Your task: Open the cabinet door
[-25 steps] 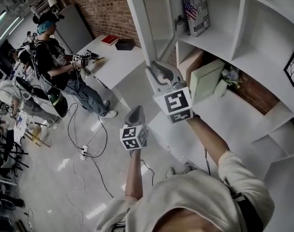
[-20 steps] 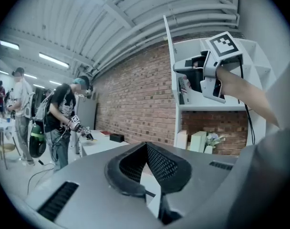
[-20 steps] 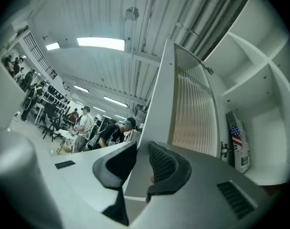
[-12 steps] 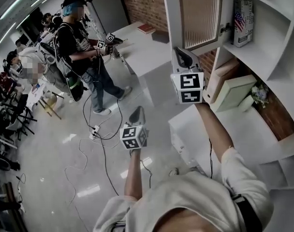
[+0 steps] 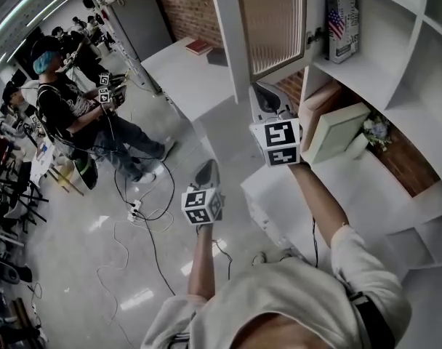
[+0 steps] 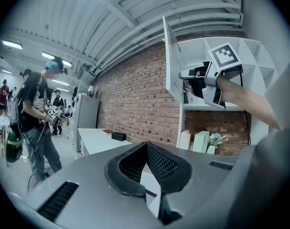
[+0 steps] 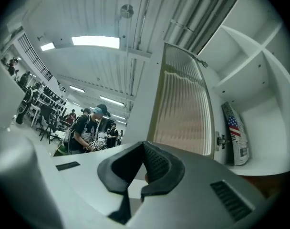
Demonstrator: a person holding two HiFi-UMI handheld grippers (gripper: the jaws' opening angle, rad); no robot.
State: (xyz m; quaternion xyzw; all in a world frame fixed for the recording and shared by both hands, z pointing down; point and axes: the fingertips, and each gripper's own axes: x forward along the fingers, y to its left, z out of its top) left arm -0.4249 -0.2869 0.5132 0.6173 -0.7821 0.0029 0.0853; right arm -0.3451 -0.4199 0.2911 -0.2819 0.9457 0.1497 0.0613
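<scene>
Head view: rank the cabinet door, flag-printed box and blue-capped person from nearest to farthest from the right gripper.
1. Cabinet door, directly above the right gripper.
2. Flag-printed box, on the shelf to the right.
3. Blue-capped person, far left across the floor.

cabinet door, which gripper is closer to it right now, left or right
Right. The right gripper sits just under the lower edge of the cabinet door; the left gripper is farther out, well clear of it.

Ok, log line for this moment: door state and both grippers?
cabinet door: open | right gripper: shut, tips near door's lower edge | left gripper: shut, empty, away from door
</scene>
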